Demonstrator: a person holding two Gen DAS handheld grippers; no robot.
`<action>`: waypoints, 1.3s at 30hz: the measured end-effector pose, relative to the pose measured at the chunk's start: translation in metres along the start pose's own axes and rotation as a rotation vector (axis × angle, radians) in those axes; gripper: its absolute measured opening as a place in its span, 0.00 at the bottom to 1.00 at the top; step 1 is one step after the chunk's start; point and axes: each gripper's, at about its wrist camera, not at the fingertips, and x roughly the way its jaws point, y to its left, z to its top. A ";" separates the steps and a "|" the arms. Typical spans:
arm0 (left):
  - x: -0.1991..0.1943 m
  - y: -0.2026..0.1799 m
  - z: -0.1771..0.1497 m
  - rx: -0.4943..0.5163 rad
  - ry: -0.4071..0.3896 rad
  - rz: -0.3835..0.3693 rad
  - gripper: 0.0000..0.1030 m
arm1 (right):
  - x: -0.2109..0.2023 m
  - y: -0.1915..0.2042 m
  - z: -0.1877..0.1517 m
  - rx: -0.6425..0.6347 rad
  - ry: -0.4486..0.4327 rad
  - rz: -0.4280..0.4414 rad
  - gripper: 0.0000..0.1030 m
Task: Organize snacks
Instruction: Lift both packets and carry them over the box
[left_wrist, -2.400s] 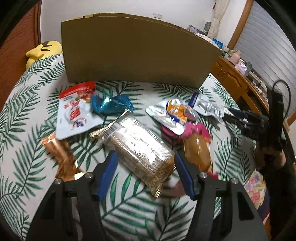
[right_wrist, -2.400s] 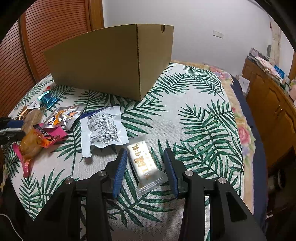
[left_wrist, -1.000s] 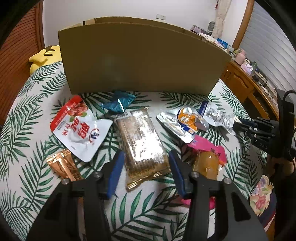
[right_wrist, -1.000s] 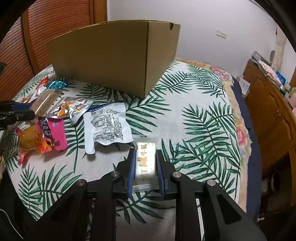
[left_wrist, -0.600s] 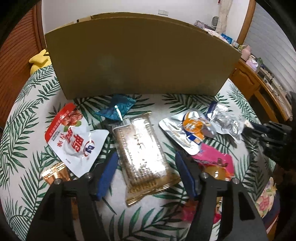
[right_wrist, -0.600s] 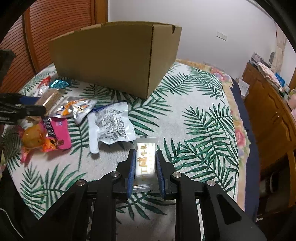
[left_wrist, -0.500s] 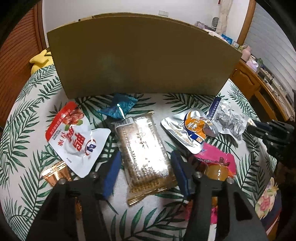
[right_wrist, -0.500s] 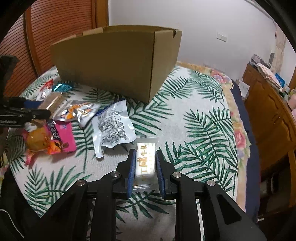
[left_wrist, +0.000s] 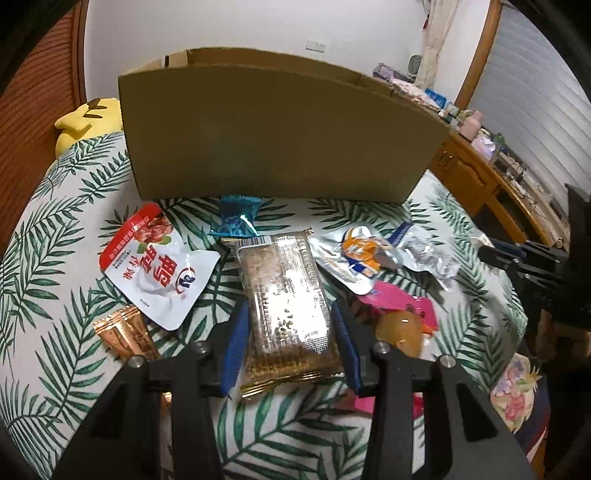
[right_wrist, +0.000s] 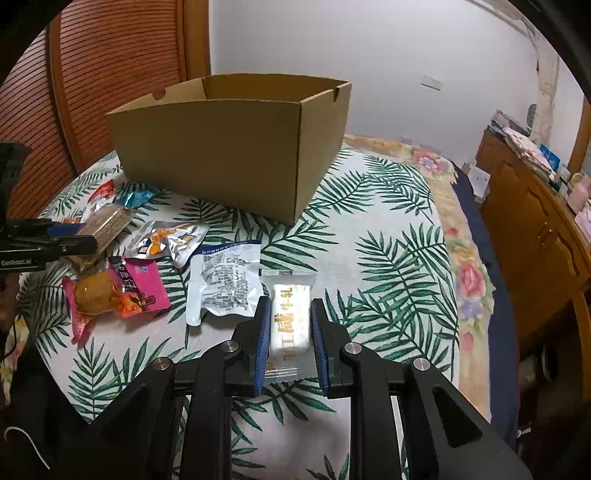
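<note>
Right wrist view: white candy bar (right_wrist: 290, 320) clamped lengthwise between closed jaws, above the leaf-print cloth (right_wrist: 388, 258).

Cardboard box (right_wrist: 229, 147) wall blocks ahead; open top free.

Two wrist fisheyes, angled down over a leaf-print bedcover (left_wrist: 66, 258).
Both facing, close, the cardboard box (left_wrist: 277, 136) and snack packets (right_wrist: 221, 284); left view from farther left.
</note>
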 end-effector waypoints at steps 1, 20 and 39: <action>-0.002 -0.002 0.000 0.001 -0.004 -0.006 0.42 | -0.001 0.000 0.000 0.001 -0.002 0.000 0.19; -0.050 -0.017 0.041 0.069 -0.138 -0.043 0.42 | -0.025 0.027 0.044 -0.035 -0.120 0.044 0.19; -0.077 -0.017 0.113 0.137 -0.246 -0.018 0.42 | -0.038 0.053 0.120 -0.105 -0.195 0.076 0.19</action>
